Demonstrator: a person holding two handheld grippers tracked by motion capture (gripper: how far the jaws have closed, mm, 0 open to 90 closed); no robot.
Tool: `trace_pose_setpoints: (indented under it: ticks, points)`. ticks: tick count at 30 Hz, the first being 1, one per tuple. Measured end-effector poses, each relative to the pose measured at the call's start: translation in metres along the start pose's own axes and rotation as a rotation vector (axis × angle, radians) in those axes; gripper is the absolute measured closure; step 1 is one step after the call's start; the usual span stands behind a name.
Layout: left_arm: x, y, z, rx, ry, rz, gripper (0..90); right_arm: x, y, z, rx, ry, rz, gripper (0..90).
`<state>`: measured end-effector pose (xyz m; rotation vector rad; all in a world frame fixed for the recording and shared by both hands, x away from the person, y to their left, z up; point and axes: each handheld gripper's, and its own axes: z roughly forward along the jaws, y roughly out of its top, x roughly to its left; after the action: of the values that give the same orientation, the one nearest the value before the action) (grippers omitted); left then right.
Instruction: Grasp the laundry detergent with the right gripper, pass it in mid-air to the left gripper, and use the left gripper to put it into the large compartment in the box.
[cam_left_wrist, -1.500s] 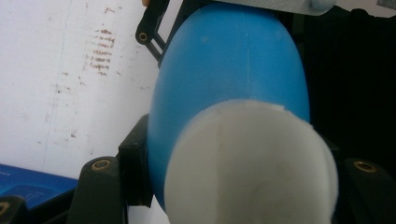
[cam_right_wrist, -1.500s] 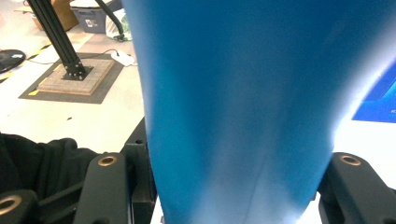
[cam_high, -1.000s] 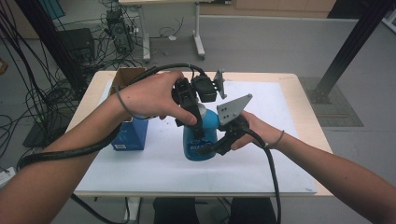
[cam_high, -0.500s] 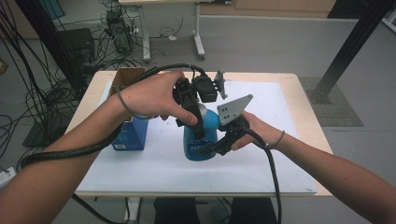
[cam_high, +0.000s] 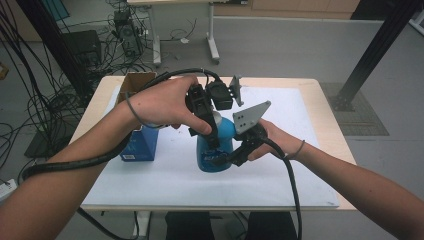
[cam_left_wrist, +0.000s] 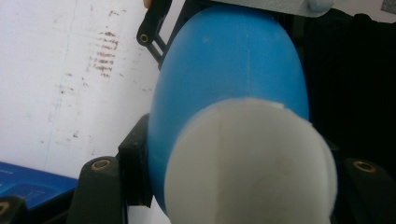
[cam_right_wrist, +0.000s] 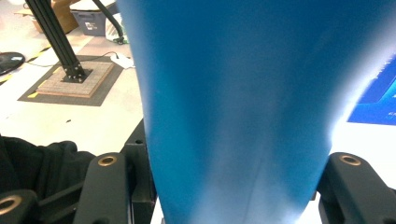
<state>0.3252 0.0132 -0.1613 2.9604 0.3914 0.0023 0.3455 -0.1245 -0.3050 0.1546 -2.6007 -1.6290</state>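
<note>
A blue bottle (cam_high: 215, 150) with a white cap (cam_left_wrist: 250, 163) is seen standing upright near the middle of a white mat (cam_high: 300, 170) that covers most of a light wooden table (cam_high: 327, 112). The left gripper (cam_high: 207, 131) is brought down over the top of the bottle from above, and in the left gripper view its jaws are seen on either side of the cap, closed against it. The right gripper (cam_high: 235, 156) is applied from the right side at the lower body of the bottle; in the right gripper view the blue wall is pressed between the two jaws, so the bottle is gripped there as well. A grey three-cornered plate (cam_high: 250, 116) is carried on top of the right gripper. A blue box (cam_high: 142, 144) is seen on the mat to the left of the bottle, partly hidden by the left forearm, with an open cardboard box (cam_high: 137, 82) behind it at the far left corner of the table
</note>
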Motion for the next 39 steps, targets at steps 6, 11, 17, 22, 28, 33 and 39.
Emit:
trace_pose_setpoints:
  ticks: [6,11,17,22,28,33,39]
  points:
    - [-0.0011,-0.0001,-0.0002,0.010,0.003,0.000,37.4,0.0002,0.0005,0.0010,-0.002,0.001,-0.001,41.8]
    - [-0.0015,-0.0004,-0.0007,0.004,0.005,-0.002,37.4,0.0003,0.0005,0.0011,-0.005,0.003,0.000,41.8]
    - [-0.0004,0.0007,-0.0009,0.005,0.003,-0.006,37.6,-0.0005,-0.0005,0.0011,-0.017,0.006,0.008,41.8]
    - [-0.0004,0.0020,0.0000,0.013,0.006,-0.004,37.7,-0.0010,-0.0018,0.0010,-0.018,0.006,0.011,41.6]
    - [-0.0004,0.0029,0.0004,0.019,0.006,-0.003,37.8,-0.0012,-0.0025,0.0016,-0.027,0.008,0.015,41.5]
    - [-0.0002,0.0039,0.0011,0.033,0.004,-0.004,37.8,-0.0011,-0.0040,0.0027,-0.031,0.007,0.022,41.3]
    - [-0.0008,0.0047,0.0008,0.029,0.010,-0.005,37.8,-0.0013,-0.0051,0.0025,-0.042,0.004,0.026,40.9]
